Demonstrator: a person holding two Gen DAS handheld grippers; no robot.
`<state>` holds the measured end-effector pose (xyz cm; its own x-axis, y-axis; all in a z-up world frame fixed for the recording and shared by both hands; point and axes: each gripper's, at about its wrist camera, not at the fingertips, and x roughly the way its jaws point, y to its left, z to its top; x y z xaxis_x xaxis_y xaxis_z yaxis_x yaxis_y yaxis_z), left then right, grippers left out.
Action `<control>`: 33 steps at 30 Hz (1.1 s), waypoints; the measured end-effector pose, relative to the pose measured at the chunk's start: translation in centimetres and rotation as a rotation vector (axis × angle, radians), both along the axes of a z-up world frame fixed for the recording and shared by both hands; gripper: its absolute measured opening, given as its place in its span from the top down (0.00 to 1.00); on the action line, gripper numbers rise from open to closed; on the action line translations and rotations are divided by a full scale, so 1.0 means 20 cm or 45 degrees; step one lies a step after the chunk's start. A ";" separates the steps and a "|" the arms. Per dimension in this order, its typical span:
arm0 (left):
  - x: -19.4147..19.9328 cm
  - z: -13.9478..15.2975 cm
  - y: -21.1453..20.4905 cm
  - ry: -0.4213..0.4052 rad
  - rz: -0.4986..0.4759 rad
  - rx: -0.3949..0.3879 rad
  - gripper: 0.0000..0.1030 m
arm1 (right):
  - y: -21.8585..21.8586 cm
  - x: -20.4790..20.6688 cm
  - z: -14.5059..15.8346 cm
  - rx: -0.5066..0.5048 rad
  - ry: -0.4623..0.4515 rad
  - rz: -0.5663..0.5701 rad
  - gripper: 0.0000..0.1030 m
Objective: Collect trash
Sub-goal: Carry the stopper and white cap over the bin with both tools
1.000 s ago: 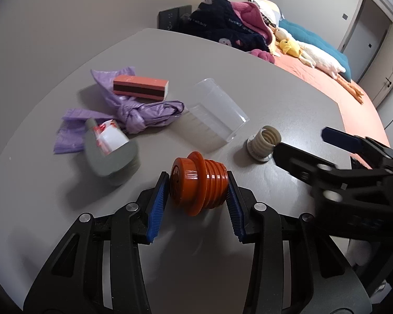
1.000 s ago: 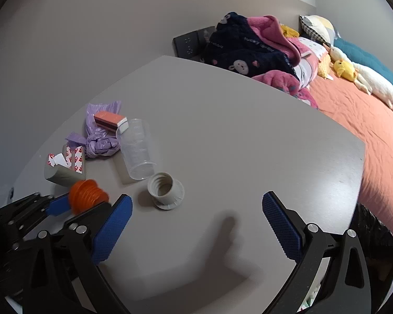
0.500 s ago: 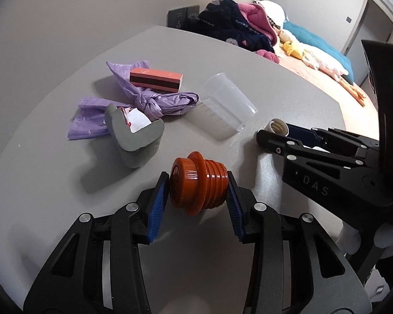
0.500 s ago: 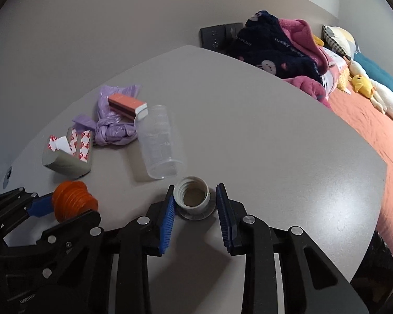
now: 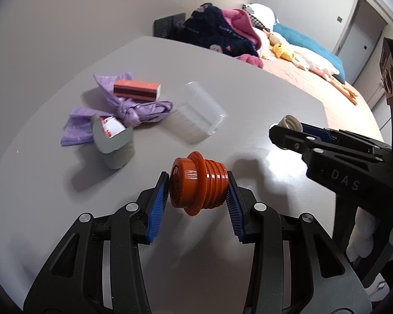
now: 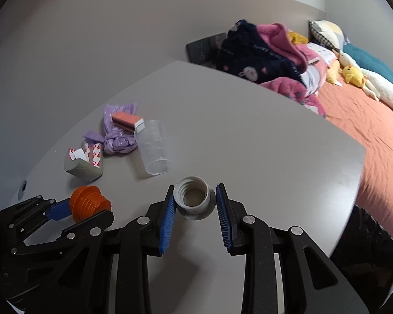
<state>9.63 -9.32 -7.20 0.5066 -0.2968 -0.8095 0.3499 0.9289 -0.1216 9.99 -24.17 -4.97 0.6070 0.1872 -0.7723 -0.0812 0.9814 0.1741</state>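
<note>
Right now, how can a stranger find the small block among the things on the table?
Look at the grey table and the heap at its far left. On the purple bag lies the block, the only orange box with a dark stripe.

Grey table (image 6: 249,136); bed (image 6: 366,120) beyond, heaped clothes (image 6: 262,52), yellow plush duck (image 6: 352,74).

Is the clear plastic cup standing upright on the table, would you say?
No, the clear plastic cup lies on its side beside the purple bag.
</note>
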 end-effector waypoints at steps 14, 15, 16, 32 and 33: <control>-0.14 0.16 -0.17 -0.061 -0.083 -0.050 0.59 | -0.25 -0.27 0.21 0.063 -0.092 -0.099 0.69; -0.16 0.17 -0.19 -0.065 -0.095 -0.054 0.59 | -0.27 -0.29 0.22 0.064 -0.097 -0.108 0.69; -0.17 0.18 -0.20 -0.069 -0.107 -0.060 0.59 | -0.29 -0.31 0.23 0.066 -0.101 -0.117 0.69; -0.36 0.26 -0.50 -0.098 -0.323 -0.112 0.59 | -0.60 -0.61 0.34 0.058 -0.149 -0.276 0.69; -0.36 0.26 -0.52 -0.101 -0.338 -0.111 0.59 | -0.62 -0.63 0.35 0.058 -0.153 -0.287 0.69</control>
<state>2.36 -19.81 -1.92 0.4624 -0.4943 -0.7361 0.5907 0.7909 -0.1600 -2.52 -36.61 1.97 0.7241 0.0700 -0.6861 0.1157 0.9684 0.2209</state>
